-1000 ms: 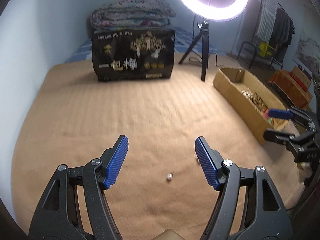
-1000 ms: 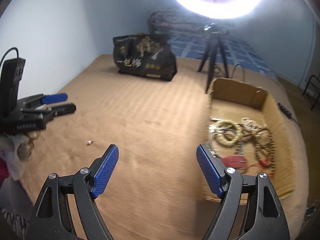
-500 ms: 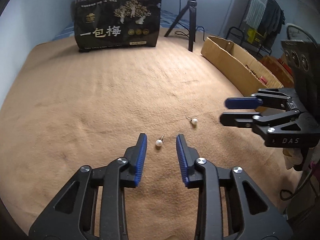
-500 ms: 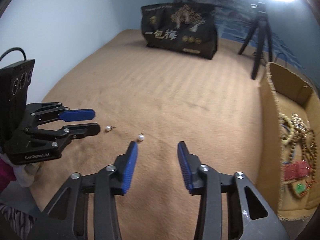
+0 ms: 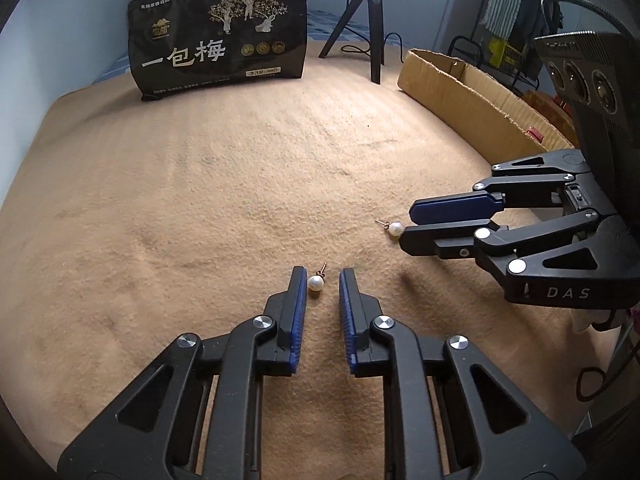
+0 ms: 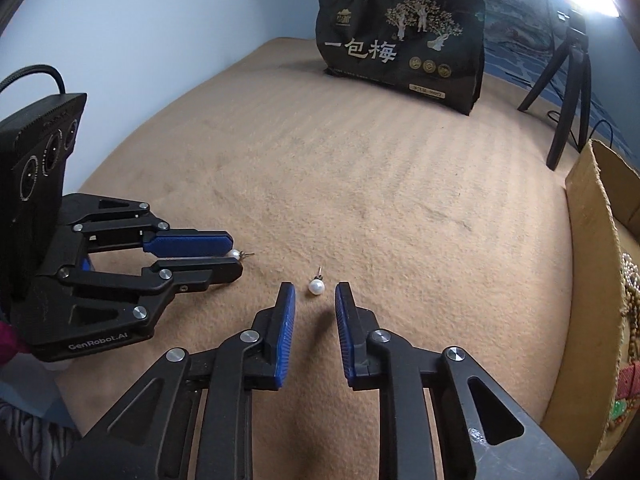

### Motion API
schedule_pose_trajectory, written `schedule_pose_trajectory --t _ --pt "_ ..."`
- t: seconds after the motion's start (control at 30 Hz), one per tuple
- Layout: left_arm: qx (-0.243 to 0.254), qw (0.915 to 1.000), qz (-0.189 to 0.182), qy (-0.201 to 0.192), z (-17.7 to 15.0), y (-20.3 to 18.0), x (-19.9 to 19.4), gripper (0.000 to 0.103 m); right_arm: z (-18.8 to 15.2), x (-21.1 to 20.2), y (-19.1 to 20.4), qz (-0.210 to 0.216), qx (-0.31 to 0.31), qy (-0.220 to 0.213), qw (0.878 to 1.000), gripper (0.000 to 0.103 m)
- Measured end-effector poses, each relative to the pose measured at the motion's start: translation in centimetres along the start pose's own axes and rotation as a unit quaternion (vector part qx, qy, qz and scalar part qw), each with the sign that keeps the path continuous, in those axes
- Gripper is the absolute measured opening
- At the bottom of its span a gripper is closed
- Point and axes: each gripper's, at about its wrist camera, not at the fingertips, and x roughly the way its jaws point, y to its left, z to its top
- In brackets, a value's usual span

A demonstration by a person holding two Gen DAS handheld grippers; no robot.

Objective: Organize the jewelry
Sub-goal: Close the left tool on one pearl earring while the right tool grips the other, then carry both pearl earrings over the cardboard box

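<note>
Two pearl stud earrings lie loose on the tan blanket (image 5: 200, 184), left of the cardboard box (image 5: 472, 92) (beads already inside). One earring (image 5: 315, 282) sits between the left gripper's (image 5: 323, 280) parted fingers; the other (image 6: 316, 286) lies just ahead of the right gripper (image 6: 315, 300), likewise apart. Neither is grasped yet.

Both grippers have dropped low over the tan blanket (image 5: 240, 184) and narrowed their jaws. The left gripper (image 5: 323, 276) now brackets one pearl earring (image 5: 315, 283); the right gripper (image 6: 315, 292) has closed in on the other pearl earring (image 6: 316, 286), at its 12 o'clock.
</note>
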Motion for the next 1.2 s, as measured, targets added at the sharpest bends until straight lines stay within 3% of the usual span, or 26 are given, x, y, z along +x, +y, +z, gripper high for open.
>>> schedule_pose_trajectory --t 0.3,0.67,1.2 --pt "0.002 1.0000 0.003 0.005 -0.1 0.0 0.6 0.011 0.2 1.3 0.3 -0.015 -0.018 0.009 1.000 0.017" --pt "0.000 0.9999 0.012 0.001 -0.2 0.0 0.8 0.006 0.6 2.0 0.1 -0.010 -0.014 0.009 1.000 0.007" --pt "-0.013 0.9993 0.006 -0.036 0.8 -1.3 -2.8 0.006 0.1 -5.1 -1.6 -0.023 0.019 -0.054 0.998 0.007"
